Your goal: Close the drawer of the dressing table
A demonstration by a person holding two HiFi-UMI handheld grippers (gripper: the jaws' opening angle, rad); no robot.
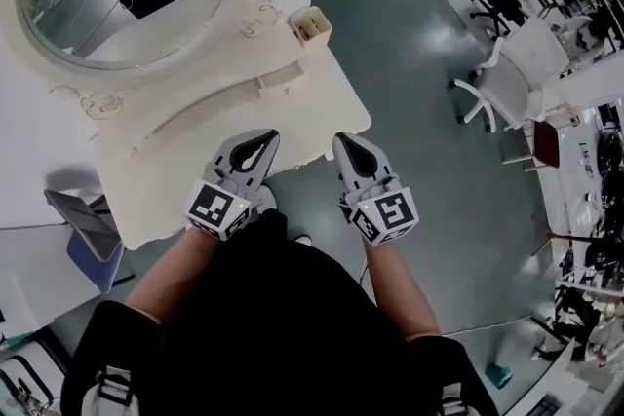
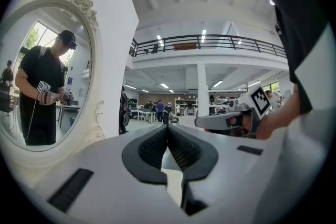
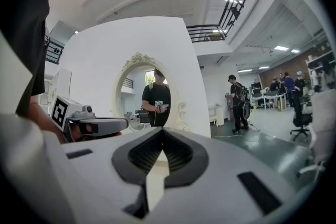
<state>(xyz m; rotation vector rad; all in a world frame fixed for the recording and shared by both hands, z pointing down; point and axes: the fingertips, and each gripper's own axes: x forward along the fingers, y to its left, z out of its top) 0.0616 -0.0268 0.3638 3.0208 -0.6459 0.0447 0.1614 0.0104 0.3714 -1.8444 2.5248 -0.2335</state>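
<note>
Dressing table [image 1: 195, 166] top from above in head view only; L gripper [image 1: 261, 143], R gripper [image 1: 347, 146] fingers shut, empty.

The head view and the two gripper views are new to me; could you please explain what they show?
There is no robot: a person holds a hand-held claw in each hand. The head view comes from a camera on the person's head, looking down at the left claw and right claw near the front edge of a cream dressing table with an oval mirror. A small open box stands on its back corner. Each gripper view looks along one claw's own jaws; both are shut and hold nothing. The drawer itself I cannot make out.
</note>
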